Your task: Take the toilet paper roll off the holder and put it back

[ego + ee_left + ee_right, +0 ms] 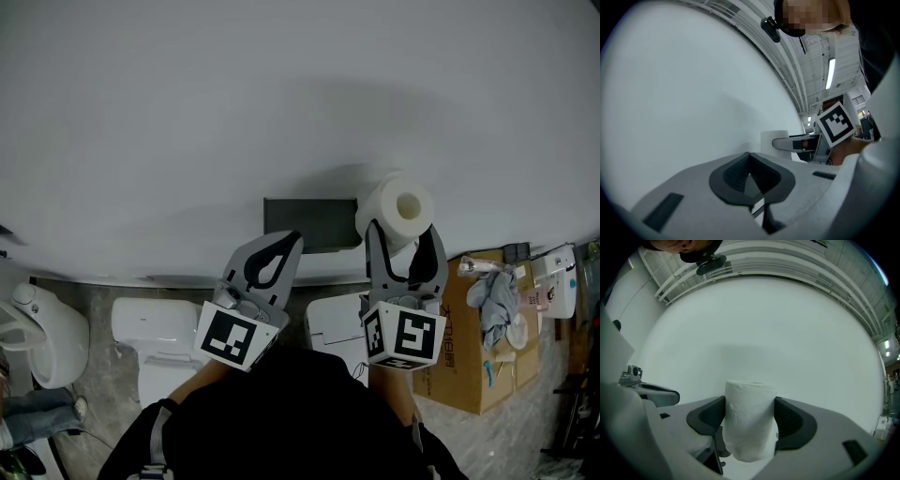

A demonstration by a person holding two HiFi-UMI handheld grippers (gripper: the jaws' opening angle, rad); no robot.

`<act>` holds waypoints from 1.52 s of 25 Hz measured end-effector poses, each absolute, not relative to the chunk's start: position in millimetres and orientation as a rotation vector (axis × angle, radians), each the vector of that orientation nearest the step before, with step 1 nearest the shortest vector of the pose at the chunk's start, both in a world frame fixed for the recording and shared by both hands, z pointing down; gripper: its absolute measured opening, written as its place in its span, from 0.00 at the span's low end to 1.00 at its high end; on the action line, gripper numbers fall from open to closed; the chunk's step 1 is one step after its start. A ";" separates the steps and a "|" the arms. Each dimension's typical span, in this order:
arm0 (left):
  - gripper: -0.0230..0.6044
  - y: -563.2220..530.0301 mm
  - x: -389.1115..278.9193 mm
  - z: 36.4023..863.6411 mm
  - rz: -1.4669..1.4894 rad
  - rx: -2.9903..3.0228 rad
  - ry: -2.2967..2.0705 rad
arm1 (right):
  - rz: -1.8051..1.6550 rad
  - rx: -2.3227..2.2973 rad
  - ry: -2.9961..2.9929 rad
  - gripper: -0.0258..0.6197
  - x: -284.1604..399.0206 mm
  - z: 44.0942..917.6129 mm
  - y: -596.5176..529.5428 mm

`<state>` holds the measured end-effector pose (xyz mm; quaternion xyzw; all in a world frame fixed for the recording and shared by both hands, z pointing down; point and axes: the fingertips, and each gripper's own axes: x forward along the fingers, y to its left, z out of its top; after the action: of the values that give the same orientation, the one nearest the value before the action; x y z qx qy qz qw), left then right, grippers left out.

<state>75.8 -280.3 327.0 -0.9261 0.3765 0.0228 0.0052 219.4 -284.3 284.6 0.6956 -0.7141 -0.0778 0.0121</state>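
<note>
Gripping the toilet paper roll (pixel 749 427) between its jaws is the right tool (pixel 750 408).

We see a cardboard box (pixel 473 380) with a grey cloth (pixel 497 298) on top; a white toilet (pixel 155 328) stands well left of the box.

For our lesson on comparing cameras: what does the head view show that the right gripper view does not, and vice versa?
Head view only: the cardboard box on the floor at right. Right gripper view only: both jaw pads pressing the sides of the toilet paper roll. Both: that roll held in the right gripper before the white wall.
</note>
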 end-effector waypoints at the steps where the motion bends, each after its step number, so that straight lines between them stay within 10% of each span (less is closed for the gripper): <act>1: 0.05 -280.3 76.1 327.0 0.071 -2.900 1.178 | -0.240 2.170 -2.224 0.56 220.3 285.3 -284.1; 38: 0.05 -275.2 77.0 325.7 0.056 -2.878 1.222 | -0.296 2.100 -2.317 0.56 208.6 268.8 -287.0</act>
<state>77.0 -275.2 325.7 -0.9203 0.3907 0.0180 0.0071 208.6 -287.0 268.8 0.6685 -0.7377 -0.0942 0.0004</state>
